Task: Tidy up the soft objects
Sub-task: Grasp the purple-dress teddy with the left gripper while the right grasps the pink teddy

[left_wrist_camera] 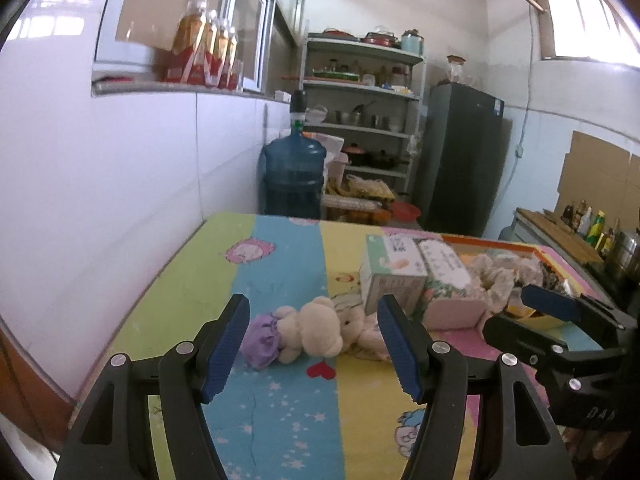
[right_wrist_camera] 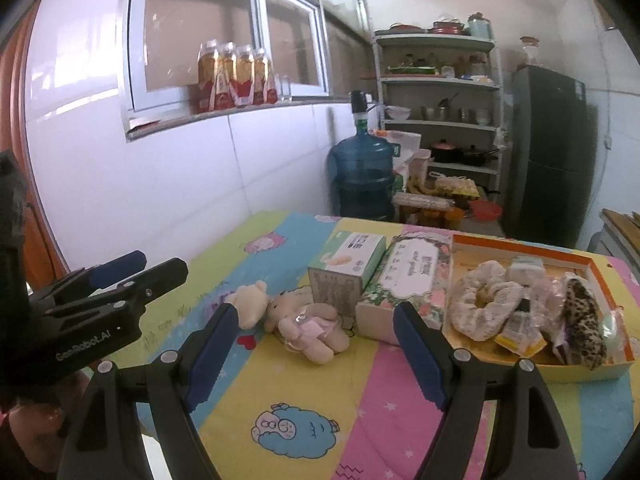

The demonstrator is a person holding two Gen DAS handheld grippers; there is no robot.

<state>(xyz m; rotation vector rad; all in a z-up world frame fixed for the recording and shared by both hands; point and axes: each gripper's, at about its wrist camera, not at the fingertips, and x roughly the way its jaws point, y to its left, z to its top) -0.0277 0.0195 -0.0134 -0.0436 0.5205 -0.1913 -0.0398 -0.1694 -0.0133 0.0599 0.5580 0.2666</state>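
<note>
Two small plush bears lie side by side on the striped tablecloth. The cream bear in a purple dress [left_wrist_camera: 298,332] lies between my left gripper's [left_wrist_camera: 314,348] open, empty fingers, just beyond their tips; its head shows in the right wrist view [right_wrist_camera: 251,304]. The tan bear in a pink dress [right_wrist_camera: 306,326] lies just beyond my right gripper [right_wrist_camera: 314,350], which is open and empty; it also shows in the left wrist view [left_wrist_camera: 360,330]. An orange-rimmed tray [right_wrist_camera: 520,246] at the right holds scrunchies and other soft items.
Two tissue boxes, a green one [right_wrist_camera: 346,270] and a floral one [right_wrist_camera: 408,284], stand between the bears and the tray. A white wall runs along the table's left side. A water jug [right_wrist_camera: 362,174], shelves and a fridge stand behind the table.
</note>
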